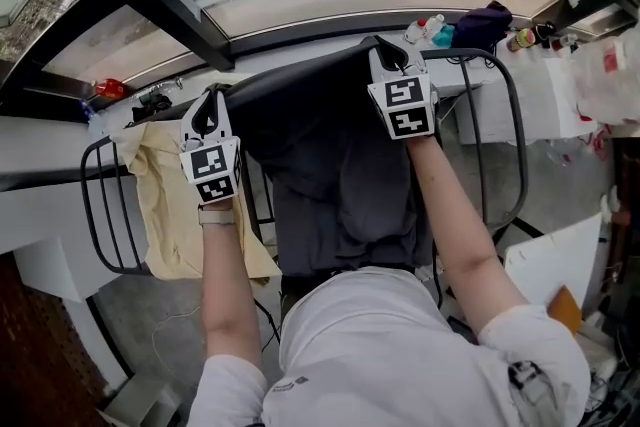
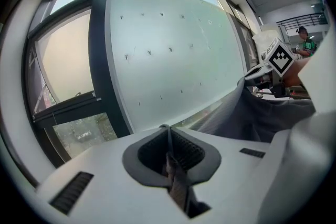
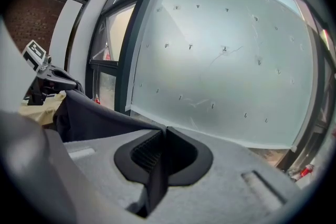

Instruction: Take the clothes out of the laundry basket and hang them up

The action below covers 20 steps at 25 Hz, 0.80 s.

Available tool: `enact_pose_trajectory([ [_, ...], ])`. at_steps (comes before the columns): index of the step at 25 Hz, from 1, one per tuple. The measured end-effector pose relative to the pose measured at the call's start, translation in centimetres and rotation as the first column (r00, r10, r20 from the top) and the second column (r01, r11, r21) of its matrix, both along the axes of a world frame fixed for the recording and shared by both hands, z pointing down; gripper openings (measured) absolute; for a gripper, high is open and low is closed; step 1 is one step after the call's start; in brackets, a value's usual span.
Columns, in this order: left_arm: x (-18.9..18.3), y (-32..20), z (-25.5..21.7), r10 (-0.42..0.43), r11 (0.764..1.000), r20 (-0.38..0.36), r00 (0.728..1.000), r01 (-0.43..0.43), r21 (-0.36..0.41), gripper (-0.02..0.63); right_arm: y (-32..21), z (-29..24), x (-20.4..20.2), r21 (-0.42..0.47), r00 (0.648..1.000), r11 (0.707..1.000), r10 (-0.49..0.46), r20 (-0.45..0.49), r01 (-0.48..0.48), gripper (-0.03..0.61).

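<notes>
Left gripper (image 1: 208, 107) and right gripper (image 1: 386, 52) each clamped the cloth (image 1: 330, 155) edge — it needed laying level and taut over the rack (image 1: 521, 145).

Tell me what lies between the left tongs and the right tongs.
A dark grey garment, pinched by both the left tongs and the right tongs, stretches across the gap over the drying rack; the head view shows it.

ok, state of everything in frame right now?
dark garment: spread between both tongs, hanging down
left tongs: shut on dark garment
right tongs: shut on dark garment
beige cloth: draped over drying rack, left side
drying rack: unfolded, standing by the window
</notes>
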<state>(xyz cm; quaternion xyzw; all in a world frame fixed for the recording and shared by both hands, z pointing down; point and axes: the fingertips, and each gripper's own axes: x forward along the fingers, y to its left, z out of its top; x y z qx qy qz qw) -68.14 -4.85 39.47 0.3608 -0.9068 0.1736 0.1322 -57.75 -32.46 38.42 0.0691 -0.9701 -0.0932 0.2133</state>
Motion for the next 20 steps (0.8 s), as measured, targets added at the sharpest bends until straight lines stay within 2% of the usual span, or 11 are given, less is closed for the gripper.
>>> enact_pose_trajectory([
  [4, -0.3, -0.3, 2.3, -0.006, 1.000, -0.051, 0.999, 0.005, -0.012, 0.015, 0.0, 3.0, -0.1, -0.016, 0.996, 1.000, -0.010, -0.091, 0.009, 0.016],
  [6, -0.4, -0.4, 3.2, -0.003, 1.000, -0.073, 0.997, 0.001, -0.025, 0.015, -0.3, 4.3, -0.1, -0.026, 0.989, 1.000, -0.013, -0.147, 0.009, 0.046],
  [8, -0.5, -0.4, 3.6, -0.007, 1.000, -0.083, 0.997, 0.005, -0.027, 0.034, -0.6, 5.3, 0.0, -0.047, 0.981, 0.999, -0.019, -0.192, 0.010, 0.110],
  [10, -0.4, -0.2, 3.8, -0.014, 1.000, -0.093, 0.996, 0.012, -0.021, 0.071, -0.8, 6.4, 0.6, -0.077, 0.968, 0.997, -0.030, -0.250, 0.011, 0.218],
  [12, -0.3, 0.2, 3.9, -0.019, 1.000, -0.105, 0.994, 0.018, -0.014, 0.100, -0.8, 6.8, 1.5, -0.093, 0.958, 0.996, -0.022, -0.285, -0.004, 0.244],
  [14, 0.0, 0.8, 3.8, -0.022, 1.000, -0.117, 0.993, 0.021, -0.006, 0.136, -0.7, 6.4, 2.4, -0.099, 0.959, 0.995, -0.005, -0.283, -0.024, 0.247],
  [20, 3.0, 3.1, 2.8, -0.009, 1.000, -0.122, 0.992, 0.011, 0.019, 0.161, 1.4, 4.0, 5.5, -0.130, 0.978, 0.991, 0.016, -0.208, -0.044, 0.247],
])
